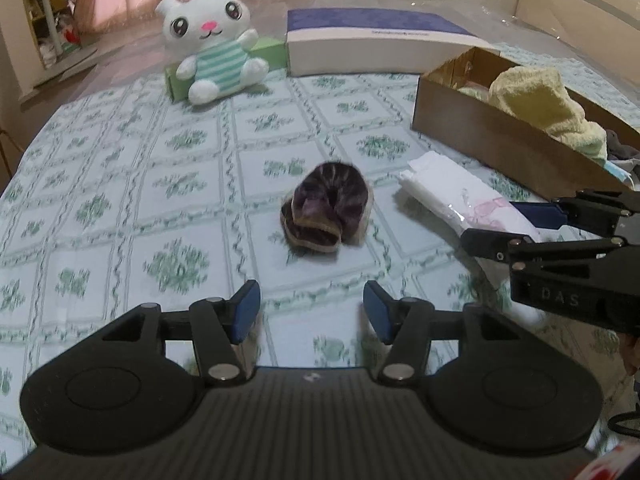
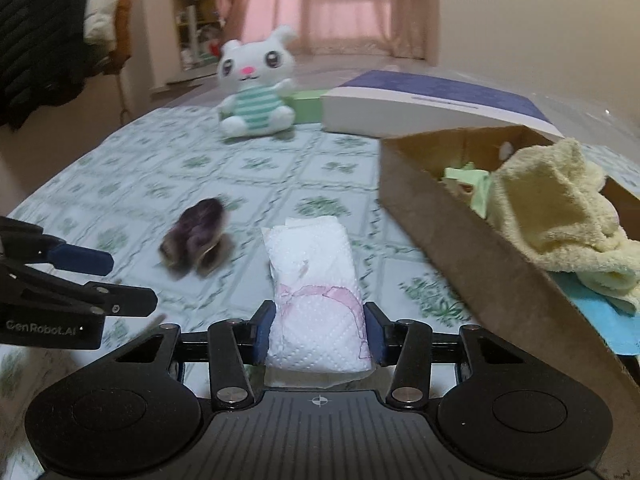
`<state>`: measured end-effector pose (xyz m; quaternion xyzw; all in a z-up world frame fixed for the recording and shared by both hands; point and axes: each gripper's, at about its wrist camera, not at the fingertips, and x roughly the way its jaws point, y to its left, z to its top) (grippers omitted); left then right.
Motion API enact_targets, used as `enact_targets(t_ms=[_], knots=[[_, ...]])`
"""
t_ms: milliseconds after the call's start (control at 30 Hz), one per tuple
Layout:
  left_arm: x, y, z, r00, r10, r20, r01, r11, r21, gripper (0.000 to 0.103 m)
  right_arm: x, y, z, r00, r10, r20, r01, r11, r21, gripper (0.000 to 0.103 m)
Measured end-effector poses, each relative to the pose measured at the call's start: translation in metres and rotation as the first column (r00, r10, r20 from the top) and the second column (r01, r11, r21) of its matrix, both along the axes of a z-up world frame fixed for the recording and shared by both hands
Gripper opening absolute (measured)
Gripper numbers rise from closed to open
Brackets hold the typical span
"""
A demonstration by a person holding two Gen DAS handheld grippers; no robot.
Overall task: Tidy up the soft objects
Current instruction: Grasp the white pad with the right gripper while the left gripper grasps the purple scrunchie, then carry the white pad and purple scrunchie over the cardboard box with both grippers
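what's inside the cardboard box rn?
In the cardboard box: a yellow towel on top, light green cloth beside it, something blue beneath. The towel hides whatever else is underneath.

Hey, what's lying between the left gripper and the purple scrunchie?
Nothing: in the left wrist view, only bare tablecloth lies between the open left gripper and the purple scrunchie.

Pink curtains [image 2: 344, 4] glow with daylight beyond the green-patterned bedsheet [image 1: 120, 184].
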<state>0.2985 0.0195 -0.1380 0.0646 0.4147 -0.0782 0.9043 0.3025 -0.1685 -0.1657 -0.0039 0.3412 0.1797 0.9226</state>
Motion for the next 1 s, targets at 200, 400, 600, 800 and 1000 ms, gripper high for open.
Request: enact_targets(t_ms=[200, 400, 600, 800, 1000], knots=[[0.022, -0.005, 0.002, 0.999, -0.023, 0.048, 0.023, 1.0, -0.008, 0.06, 0.014, -0.002, -0.004, 0.999, -0.04, -0.002, 0.04, 0.999, 0.008, 0.047], [0.045, -0.013, -0.001, 0.997, -0.021, 0.069, 0.023, 0.999, -0.034, 0.065, 0.025, 0.001, -0.006, 0.999, -0.052, -0.002, 0.052, 0.998, 0.023, 0.049], [0.061, -0.016, -0.013, 0.998, -0.006, 0.055, 0.007, 0.999, -0.032, 0.046, 0.03, 0.001, -0.008, 0.999, -0.05, -0.02, 0.05, 0.998, 0.04, 0.055], [0.058, -0.012, -0.017, 0.998, 0.009, 0.066, -0.007, 1.0, -0.027, 0.028, 0.025, 0.003, -0.01, 0.999, -0.029, -0.017, 0.03, 0.999, 0.027, 0.056], [0.045, -0.011, -0.015, 0.998, 0.013, 0.064, -0.013, 1.0, -0.005, 0.023, 0.018, 0.003, -0.006, 1.0, -0.014, -0.001, 0.014, 1.0, 0.011, 0.048]])
